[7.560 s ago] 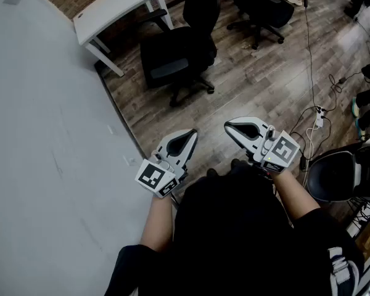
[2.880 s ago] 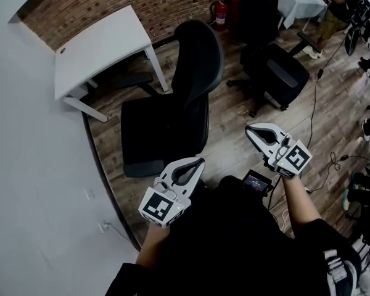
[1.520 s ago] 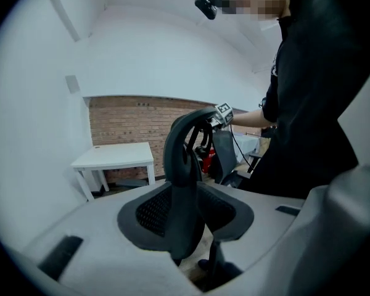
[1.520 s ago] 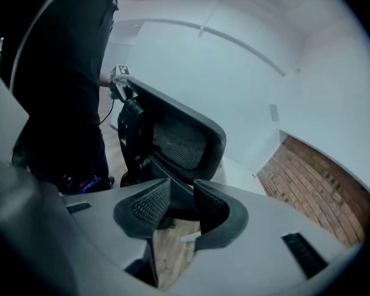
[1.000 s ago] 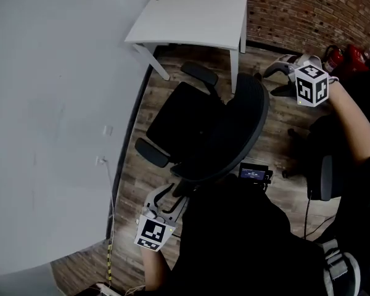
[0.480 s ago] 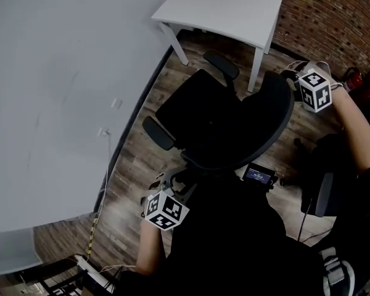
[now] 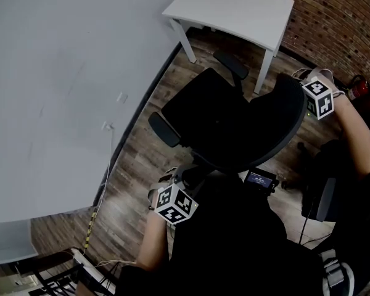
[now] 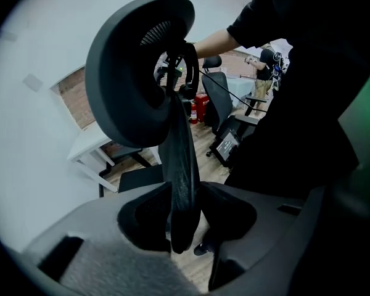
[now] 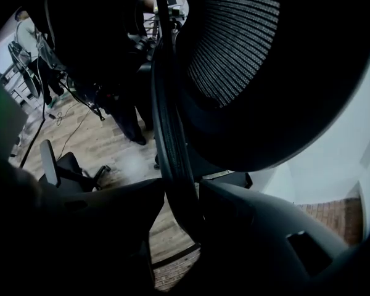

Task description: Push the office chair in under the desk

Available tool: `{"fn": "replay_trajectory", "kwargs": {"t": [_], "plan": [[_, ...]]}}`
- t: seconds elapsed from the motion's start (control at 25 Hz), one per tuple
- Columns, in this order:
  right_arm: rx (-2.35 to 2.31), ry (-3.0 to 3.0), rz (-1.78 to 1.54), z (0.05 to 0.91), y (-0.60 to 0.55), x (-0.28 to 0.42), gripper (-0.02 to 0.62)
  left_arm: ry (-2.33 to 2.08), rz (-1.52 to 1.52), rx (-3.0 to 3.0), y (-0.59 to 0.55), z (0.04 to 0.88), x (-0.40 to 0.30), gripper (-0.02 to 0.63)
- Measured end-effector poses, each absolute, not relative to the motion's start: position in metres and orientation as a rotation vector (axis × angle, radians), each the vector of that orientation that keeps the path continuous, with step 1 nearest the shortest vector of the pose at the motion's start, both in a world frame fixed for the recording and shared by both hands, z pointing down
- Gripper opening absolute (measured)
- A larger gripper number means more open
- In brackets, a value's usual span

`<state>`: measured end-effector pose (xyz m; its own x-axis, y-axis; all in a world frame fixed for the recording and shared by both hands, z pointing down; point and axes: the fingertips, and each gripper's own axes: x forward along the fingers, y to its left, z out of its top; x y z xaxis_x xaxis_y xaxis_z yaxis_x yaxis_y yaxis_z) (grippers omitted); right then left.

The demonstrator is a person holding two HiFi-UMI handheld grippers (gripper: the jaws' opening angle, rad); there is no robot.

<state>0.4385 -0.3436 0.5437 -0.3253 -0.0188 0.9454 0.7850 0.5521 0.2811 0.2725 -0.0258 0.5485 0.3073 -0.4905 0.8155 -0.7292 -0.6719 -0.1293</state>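
Office, shared workroom type. White worktop (image 7: 234, 8) on slim legs stands near a bare brick wall (image 7: 333, 17). Black mesh-backed office chair (image 7: 234, 122) stands in front of it. A 2nd swivel chair (image 8: 225, 100) with armrests stands further back, beside a red fire extinguisher (image 8: 200, 106) at the foot of the brick. Wood-plank floor (image 7: 135, 165) with a cable (image 7: 102, 196) trailing along the plain grey wall (image 7: 49, 73), which carries a small socket plate (image 7: 120, 97).
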Motion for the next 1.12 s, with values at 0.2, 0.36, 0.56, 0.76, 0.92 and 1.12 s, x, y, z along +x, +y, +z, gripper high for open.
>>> {"fn": "replay_trajectory", "kwargs": {"t": [0.2,0.36,0.56,0.76,0.92,1.12], "plan": [[-0.61,-1.727,-0.931,0.544,-0.338,0.438,0.178,-1.113,1.251,2.334,-0.022,0.549,0.268,0.146],[-0.58,-1.76,-0.926,0.545,-0.336,0.438,0.178,-1.103,1.253,2.349,-0.025,0.55,0.257,0.144],[-0.531,-1.796,-0.918,0.543,-0.309,0.431,0.175,-1.078,1.279,2.362,-0.01,0.552,0.231,0.143],[-0.464,-1.826,-0.892,0.541,-0.276,0.423,0.173,-1.05,1.287,2.388,0.005,0.552,0.199,0.143],[-0.382,-1.85,-0.857,0.541,-0.249,0.419,0.175,-1.007,1.301,2.45,0.013,0.554,0.174,0.143],[-0.234,-1.869,-0.768,0.54,-0.219,0.403,0.192,-0.947,1.32,2.507,0.023,0.556,0.138,0.143]]}}
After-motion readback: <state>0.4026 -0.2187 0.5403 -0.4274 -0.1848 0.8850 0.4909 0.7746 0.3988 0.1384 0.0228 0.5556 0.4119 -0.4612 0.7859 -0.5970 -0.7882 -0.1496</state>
